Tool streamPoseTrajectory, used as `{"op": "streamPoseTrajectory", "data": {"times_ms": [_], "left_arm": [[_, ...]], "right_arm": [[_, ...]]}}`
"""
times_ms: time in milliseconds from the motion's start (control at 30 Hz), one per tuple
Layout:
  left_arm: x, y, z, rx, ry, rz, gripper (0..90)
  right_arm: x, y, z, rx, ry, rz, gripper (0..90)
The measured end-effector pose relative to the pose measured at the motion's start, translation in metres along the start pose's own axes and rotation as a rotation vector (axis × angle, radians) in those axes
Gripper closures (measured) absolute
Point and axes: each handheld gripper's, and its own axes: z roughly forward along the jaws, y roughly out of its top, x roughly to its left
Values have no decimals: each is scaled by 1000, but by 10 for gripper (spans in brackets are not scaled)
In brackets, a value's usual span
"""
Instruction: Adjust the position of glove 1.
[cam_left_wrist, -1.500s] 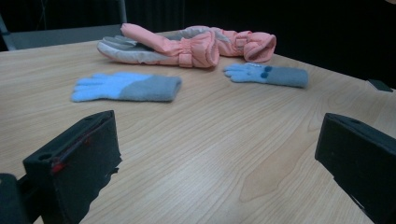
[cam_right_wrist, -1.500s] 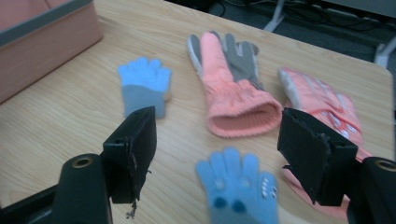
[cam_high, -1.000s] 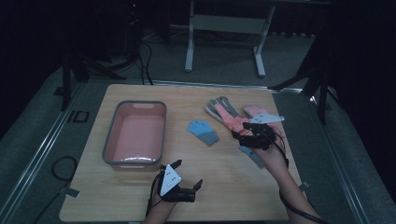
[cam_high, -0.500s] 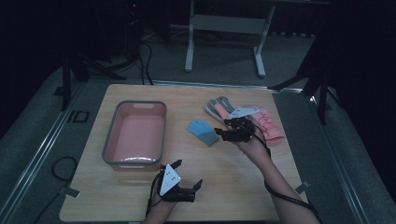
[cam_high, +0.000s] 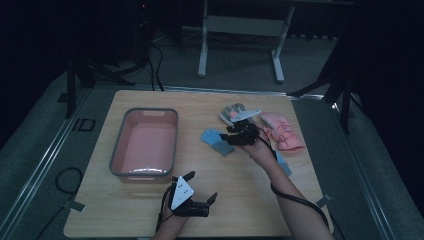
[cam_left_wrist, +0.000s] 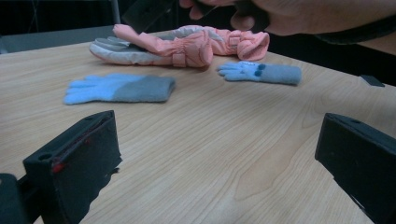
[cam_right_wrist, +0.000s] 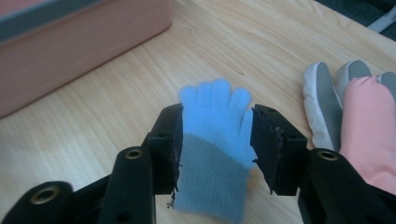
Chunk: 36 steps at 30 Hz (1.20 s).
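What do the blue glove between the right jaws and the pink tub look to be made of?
The blue glove looks like soft knit yarn, matte and fuzzy at the edges, with a grey ribbed-looking cuff. The right hand-held gripper straddles it, jaws closing in. The pink tub looks like moulded plastic: smooth walls, a slight sheen, a grey rim; rubber cannot be ruled out.

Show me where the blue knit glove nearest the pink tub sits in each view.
High view: blue glove at table centre, just left of the right gripper.
Left gripper view: upper left, flat on the wood.
Right gripper view: centre, between the two jaws.
Shared landmark: the pink-and-grey ski glove beside it.
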Motion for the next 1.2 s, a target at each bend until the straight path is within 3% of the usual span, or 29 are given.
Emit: {"op": "streamPoseTrajectory", "data": {"times_ms": [233, 400, 700, 833, 933, 1067, 1133, 1200], "left_arm": [[0, 0, 0, 1, -2, -1, 1], [0, 0, 0, 0, -10, -4, 1], [0, 0, 0, -3, -16, -4, 1], [0, 0, 0, -4, -15, -8, 1], [1, 0, 0, -6, -14, -11, 1], [1, 0, 0, -6, -13, -12, 1], [1, 0, 0, -6, -14, -16, 1], [1, 0, 0, -6, -15, -17, 1]], "right_arm": [[-6, -4, 22, 32, 20, -6, 601], [-8, -6, 33, 60, 4, -30, 622], [-15, -19, 57, 74, 24, 20, 663], [-15, -24, 68, 112, 35, -9, 659], [-18, -27, 70, 96, 48, 6, 681], [-14, -27, 70, 97, 24, -24, 813], [-11, -28, 71, 87, 3, -14, 847], [-7, -28, 70, 81, -36, 33, 866]]}}
